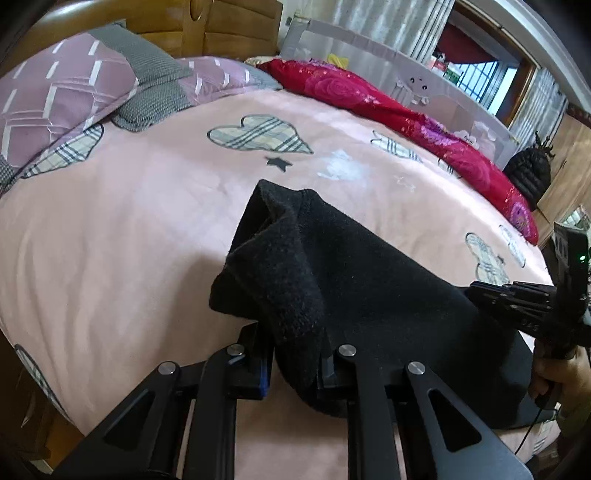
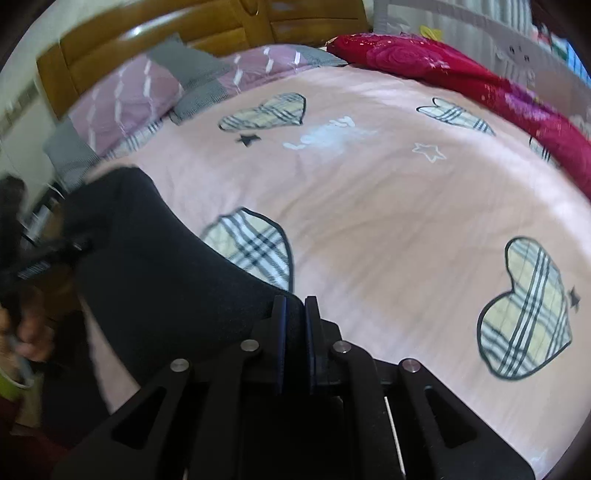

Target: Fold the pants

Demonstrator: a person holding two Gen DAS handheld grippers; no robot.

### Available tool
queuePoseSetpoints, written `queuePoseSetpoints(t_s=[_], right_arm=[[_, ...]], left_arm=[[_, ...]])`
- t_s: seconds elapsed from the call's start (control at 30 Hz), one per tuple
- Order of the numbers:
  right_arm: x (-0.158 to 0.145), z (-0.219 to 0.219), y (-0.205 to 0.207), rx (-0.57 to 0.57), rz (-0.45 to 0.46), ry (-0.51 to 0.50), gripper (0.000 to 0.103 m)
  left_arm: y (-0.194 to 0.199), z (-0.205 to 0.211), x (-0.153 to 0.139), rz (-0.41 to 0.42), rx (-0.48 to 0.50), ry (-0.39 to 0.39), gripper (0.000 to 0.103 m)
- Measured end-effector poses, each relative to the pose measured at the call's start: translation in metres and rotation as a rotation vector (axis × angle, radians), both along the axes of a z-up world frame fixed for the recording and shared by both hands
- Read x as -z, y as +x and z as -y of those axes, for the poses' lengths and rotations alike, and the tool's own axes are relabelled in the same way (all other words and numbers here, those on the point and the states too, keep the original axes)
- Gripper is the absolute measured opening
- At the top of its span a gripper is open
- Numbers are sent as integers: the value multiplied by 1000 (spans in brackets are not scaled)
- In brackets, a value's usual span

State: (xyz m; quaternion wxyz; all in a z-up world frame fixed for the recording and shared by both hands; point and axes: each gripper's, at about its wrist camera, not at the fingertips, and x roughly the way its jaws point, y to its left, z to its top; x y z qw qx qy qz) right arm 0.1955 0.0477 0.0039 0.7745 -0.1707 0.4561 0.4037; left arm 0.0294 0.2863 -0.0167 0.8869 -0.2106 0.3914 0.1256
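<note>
The black fleece pants (image 1: 369, 280) lie bunched on the pink bed sheet (image 1: 110, 240), with one thick fold lifted off it. My left gripper (image 1: 291, 354) is shut on that fold at the bottom of the left wrist view. In the same view the right gripper (image 1: 517, 299) grips the cloth's far right edge, with a hand below it. In the right wrist view the pants (image 2: 147, 280) stretch to the left, and my right gripper (image 2: 295, 314) is shut on a thin edge of them. The left gripper (image 2: 55, 254) shows blurred at the left edge there.
Purple and grey pillows (image 1: 66, 96) lie against the wooden headboard (image 1: 229, 26). A red flowered quilt (image 1: 406, 110) runs along the far side by a grey bed rail (image 1: 369, 48). A black padded jacket (image 1: 528, 173) sits at the far right. The sheet (image 2: 388, 221) carries plaid heart patches.
</note>
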Motion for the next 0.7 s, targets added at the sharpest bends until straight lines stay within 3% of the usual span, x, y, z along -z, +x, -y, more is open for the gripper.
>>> queuePoseSetpoints(t_s=[0.17,0.27,0.3,0.37,0.4,0.43,0.5,0.6,0.7], right_arm=[[36,-12,6,70,46,-89,3],[44,-11,8,101,-10,-75,5],[40,-8,6,112,-6,-60,8],[28,1,3,144,-15,-23,16],[22,8,2,168,-36,-1,29],[14,20,-1,195,-61,44,50],[0,44,-10,232,-77,120,74],[-20,89,-38,279,-61,202,75],[-28,132,-67,344,-71,237,75]], left_arm=[[15,-6,33,-87,38,27,17],[12,-8,33,-107,33,42,30],[7,-11,29,-102,12,38,37],[-3,-15,19,-86,-18,36,39],[-10,-16,13,-75,-36,39,41],[-14,-16,8,-66,-41,42,41],[-22,-14,-7,-39,-45,58,42],[-20,2,-27,-7,4,80,42],[-5,32,-38,10,101,87,50]])
